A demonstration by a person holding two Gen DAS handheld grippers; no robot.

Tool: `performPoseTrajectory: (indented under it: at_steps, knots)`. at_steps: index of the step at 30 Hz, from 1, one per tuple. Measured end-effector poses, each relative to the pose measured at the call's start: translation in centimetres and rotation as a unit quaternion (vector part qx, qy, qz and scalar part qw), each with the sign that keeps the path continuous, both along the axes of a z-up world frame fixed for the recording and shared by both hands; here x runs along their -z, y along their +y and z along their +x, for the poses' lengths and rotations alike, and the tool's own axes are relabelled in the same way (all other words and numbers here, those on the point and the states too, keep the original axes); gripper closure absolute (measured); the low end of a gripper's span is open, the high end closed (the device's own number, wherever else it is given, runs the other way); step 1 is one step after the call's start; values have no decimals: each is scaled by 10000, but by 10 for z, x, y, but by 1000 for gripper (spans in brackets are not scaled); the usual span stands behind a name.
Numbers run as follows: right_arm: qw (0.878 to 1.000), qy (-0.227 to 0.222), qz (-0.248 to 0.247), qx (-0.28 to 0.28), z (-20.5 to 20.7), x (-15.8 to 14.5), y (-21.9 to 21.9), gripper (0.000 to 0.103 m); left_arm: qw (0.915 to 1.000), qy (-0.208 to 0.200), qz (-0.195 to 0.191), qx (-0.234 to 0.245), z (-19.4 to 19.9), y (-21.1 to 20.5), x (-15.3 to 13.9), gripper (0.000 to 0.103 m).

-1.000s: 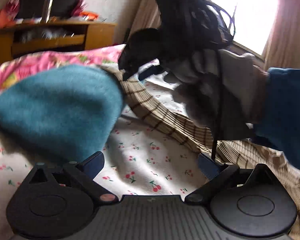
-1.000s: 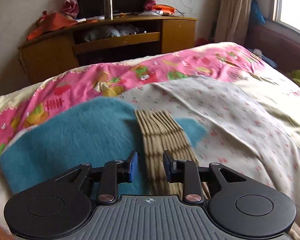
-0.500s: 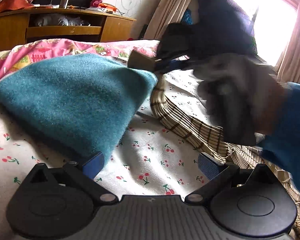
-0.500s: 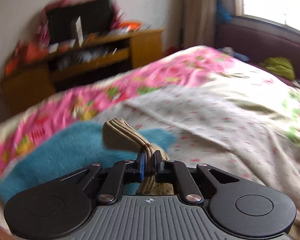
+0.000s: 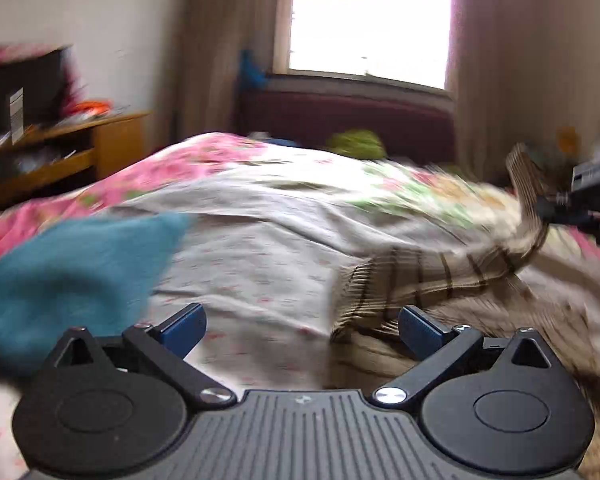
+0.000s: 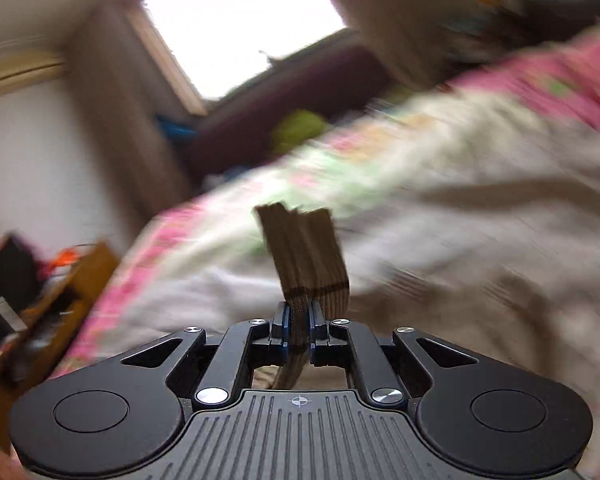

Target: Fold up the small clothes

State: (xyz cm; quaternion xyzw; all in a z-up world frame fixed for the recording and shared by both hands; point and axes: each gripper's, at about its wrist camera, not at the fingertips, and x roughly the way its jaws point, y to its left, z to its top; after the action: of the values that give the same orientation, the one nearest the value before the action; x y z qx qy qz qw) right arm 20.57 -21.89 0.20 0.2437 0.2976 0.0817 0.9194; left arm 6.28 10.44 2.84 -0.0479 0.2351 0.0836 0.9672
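Observation:
A beige plaid garment (image 5: 440,276) lies stretched across the flowered bed sheet (image 5: 260,248), its far end lifted at the right. My right gripper (image 6: 299,320) is shut on that brown ribbed end of the garment (image 6: 308,256) and shows at the right edge of the left wrist view (image 5: 556,208). My left gripper (image 5: 302,330) is open and empty, low over the sheet; its right finger (image 5: 420,330) is next to the garment's fringed edge. A teal fleece garment (image 5: 60,276) lies folded at the left.
A wooden desk (image 5: 80,148) with a dark monitor stands at the left wall. A dark red headboard or sofa (image 5: 348,120) sits under the bright window, with a green item (image 5: 356,142) on it. Pink quilt (image 5: 180,164) covers the bed's far side.
My right gripper closed on the plaid garment's end and swung it up and far to the right, off the teal fleece. My left gripper view turned right; both views are blurred by motion.

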Motion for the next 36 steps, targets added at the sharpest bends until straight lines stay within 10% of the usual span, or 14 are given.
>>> performPoseTrajectory:
  at_steps: [4, 11, 20, 36]
  knots:
    - [9964, 649, 534, 132, -3, 56, -25, 94, 9952, 686, 250, 652, 22, -37, 15, 0]
    - [9935, 313, 1094, -32, -8, 65, -37, 88, 9890, 1037, 834, 652, 25, -58, 18, 0]
    - [9935, 364, 1043, 290, -7, 76, -69, 98, 9844, 807, 1331, 820, 45, -95, -5, 0]
    - [9919, 540, 1136, 189, -4, 90, -77, 103, 9796, 1711, 1057, -29, 146, -49, 65, 0]
